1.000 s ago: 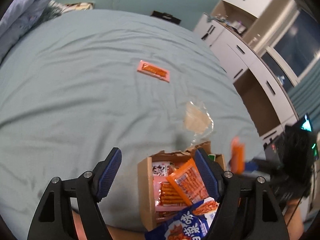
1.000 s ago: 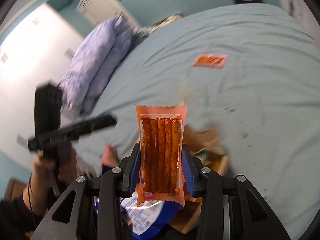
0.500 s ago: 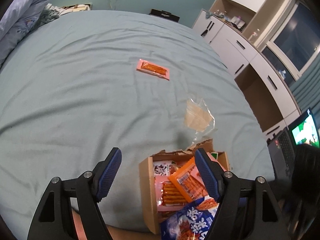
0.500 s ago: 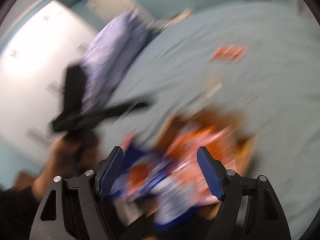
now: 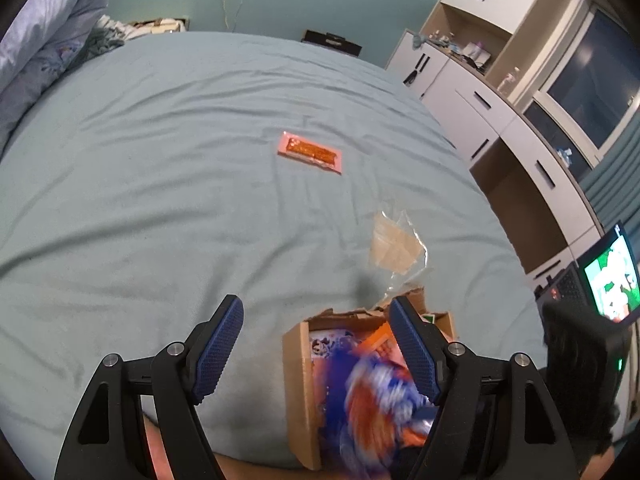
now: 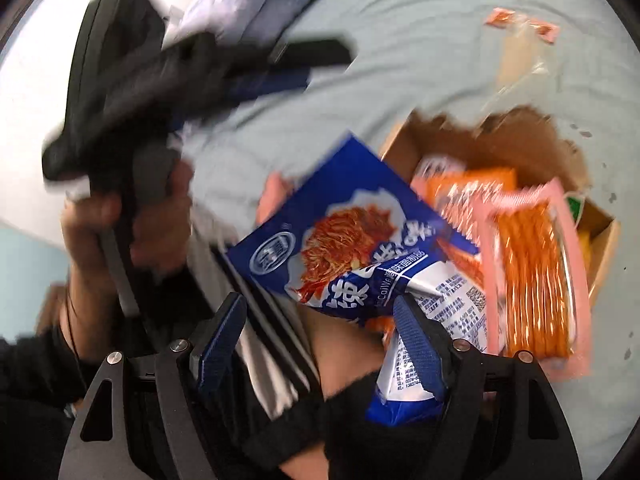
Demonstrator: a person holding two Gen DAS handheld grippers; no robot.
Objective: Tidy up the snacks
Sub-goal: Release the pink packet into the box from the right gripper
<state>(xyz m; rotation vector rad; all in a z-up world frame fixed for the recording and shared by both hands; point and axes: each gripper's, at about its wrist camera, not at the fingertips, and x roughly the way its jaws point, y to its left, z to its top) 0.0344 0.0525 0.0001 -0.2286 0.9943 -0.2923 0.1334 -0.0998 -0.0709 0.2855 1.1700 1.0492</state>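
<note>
1. A pink packet of orange sticks (image 6: 536,276) is lying atop the cardboard box (image 5: 298,380) beside a blue snack bag (image 6: 352,240).
2. The right gripper (image 6: 320,340), clamped on that packet a second ago, is now gaping empty; the left gripper (image 5: 316,344) is staying apart.
3. Another packet (image 5: 310,153) is sitting alone on the bedsheet (image 5: 140,200), well apart from the box.

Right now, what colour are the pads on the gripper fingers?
Dark blue with a fine dotted texture, on black fingers; sharpest in the left wrist view.
</note>
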